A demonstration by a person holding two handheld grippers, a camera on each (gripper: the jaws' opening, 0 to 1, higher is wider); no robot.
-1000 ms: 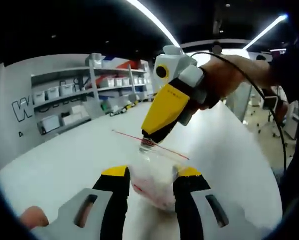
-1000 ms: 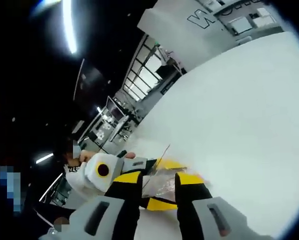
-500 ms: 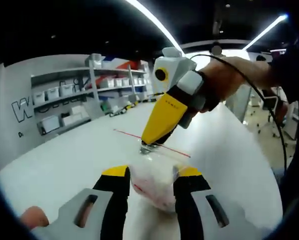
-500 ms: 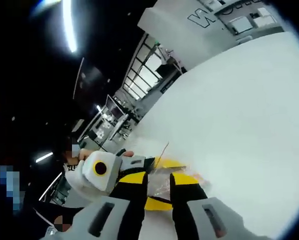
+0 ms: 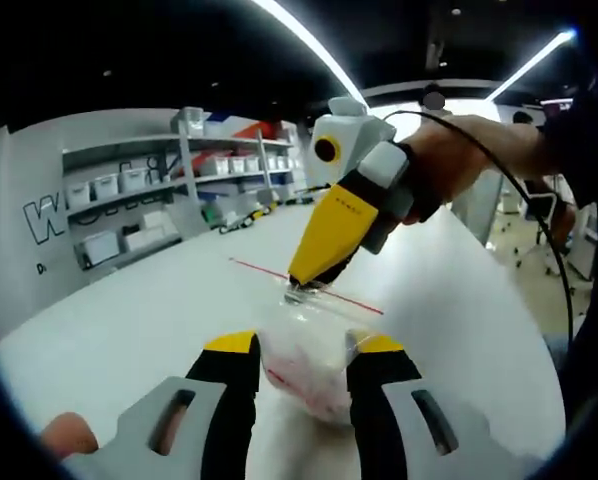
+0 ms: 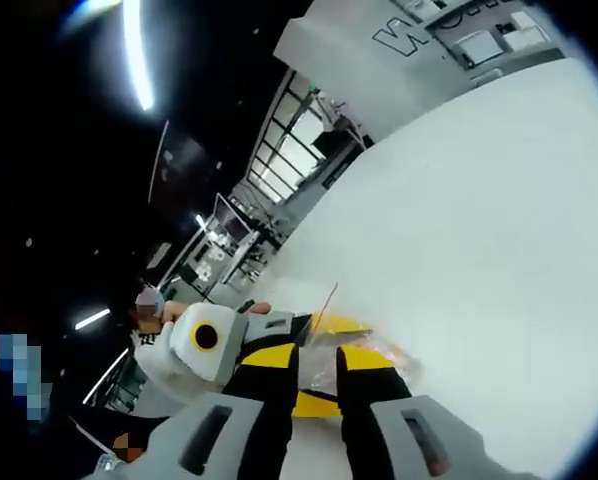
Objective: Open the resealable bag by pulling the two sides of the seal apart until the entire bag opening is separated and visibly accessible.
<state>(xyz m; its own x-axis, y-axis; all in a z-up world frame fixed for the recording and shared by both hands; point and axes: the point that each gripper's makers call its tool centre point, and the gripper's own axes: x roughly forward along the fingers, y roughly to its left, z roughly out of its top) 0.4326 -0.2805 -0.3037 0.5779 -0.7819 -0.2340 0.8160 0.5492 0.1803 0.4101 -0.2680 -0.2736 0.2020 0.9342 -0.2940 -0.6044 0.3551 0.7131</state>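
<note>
White and wide, the surface (image 5: 129, 320) is stretching out under the bag (image 5: 304, 365), with shelves of boxes (image 5: 129, 190) far behind the bag. The left claw (image 5: 304, 360) is squeezing the bag's lower part between its jaws. The right claw (image 5: 304, 293) is coming down from above the bag and pinching its top edge by the red seal line (image 5: 269, 273). The seal is looking mostly flat and closed, so I think the pulling apart is only starting.
</note>
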